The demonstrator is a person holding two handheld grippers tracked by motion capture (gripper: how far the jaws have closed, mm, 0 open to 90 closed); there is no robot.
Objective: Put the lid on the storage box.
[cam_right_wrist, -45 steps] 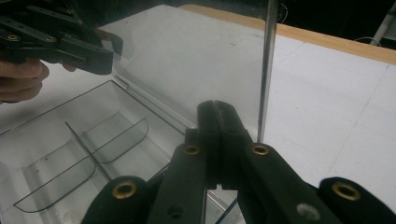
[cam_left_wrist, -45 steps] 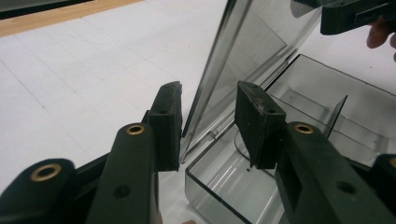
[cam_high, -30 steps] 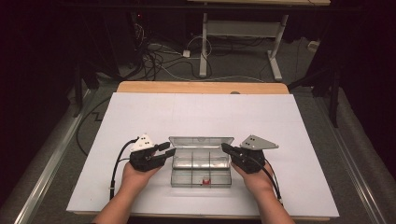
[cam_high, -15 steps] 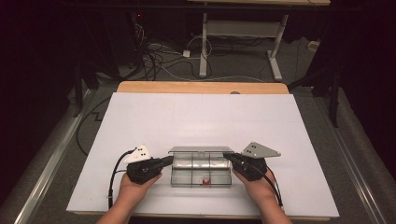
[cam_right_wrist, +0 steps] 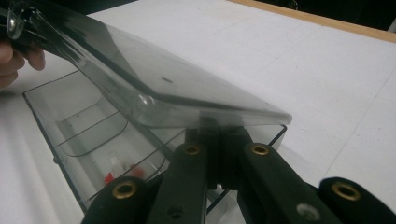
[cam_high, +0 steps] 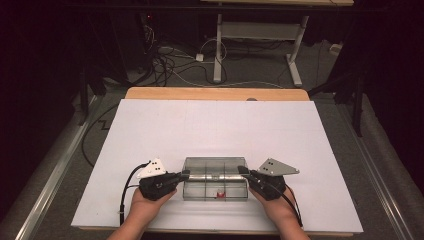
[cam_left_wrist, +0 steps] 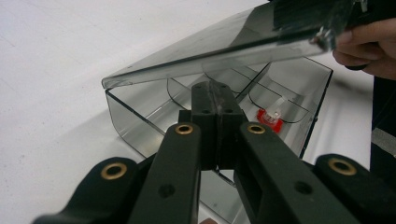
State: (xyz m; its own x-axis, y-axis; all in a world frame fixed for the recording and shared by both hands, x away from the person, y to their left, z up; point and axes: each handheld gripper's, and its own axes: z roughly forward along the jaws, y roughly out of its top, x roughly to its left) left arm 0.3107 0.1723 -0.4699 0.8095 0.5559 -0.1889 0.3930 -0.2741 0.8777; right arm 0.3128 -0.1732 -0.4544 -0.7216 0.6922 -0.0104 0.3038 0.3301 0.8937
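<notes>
On the white table (cam_high: pixel 150 125) our clear box (cam_high: pixel 216 186) sits at six o'clock, its smoky hinged lid (cam_high: pixel 215 166) dropped lower than a second ago — closing is nearly done. Left gripper (cam_high: pixel 186 174) at nine and right gripper (cam_high: pixel 241 171) at three both have jaws shut, the left just closed, each tip under a lid end — inside lies a small red part (cam_high: pixel 219 193).

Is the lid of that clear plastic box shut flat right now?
No, the lid stands tilted above the clear box, with a gap that shows the dividers and a small red piece inside.
</notes>
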